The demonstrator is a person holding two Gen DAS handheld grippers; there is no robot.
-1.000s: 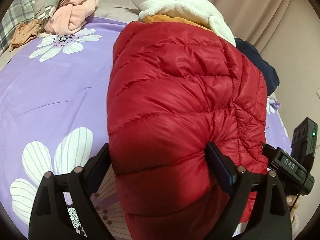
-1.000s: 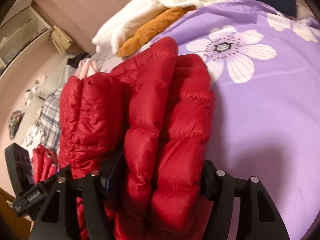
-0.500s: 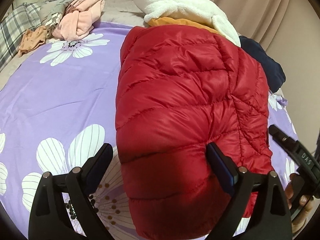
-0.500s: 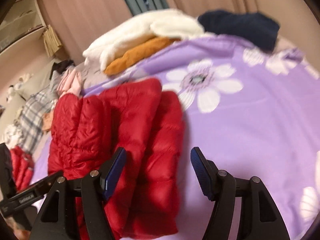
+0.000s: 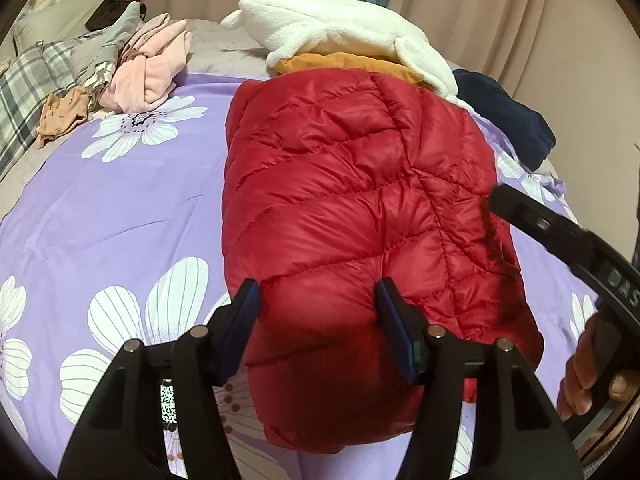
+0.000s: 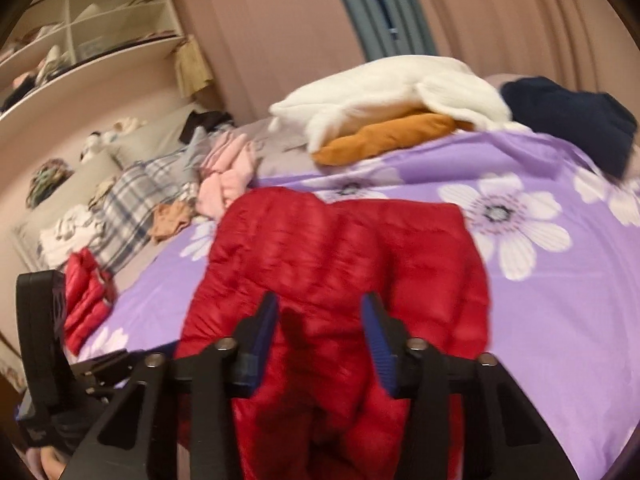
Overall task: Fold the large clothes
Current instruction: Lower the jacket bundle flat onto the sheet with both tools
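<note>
Red jacket (image 5: 360, 208) lies folded on the purple bedspread (image 5: 120, 208). Your left gripper (image 5: 318, 332) angles down over its near end, jaws just narrowed, apart. Right gripper (image 6: 320, 336) likewise, pads clear of the jacket.

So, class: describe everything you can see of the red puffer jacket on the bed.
The red puffer jacket is shiny, quilted in slanting stitched channels, and looks like thin padded nylon. It lies folded into a compact oblong bundle on the purple flowered bedcover, its far end against the orange garment under a white fleece. Both grippers' jaws have just been closing; the left gripper and right gripper frame its near end, apparently without gripping it.
</note>
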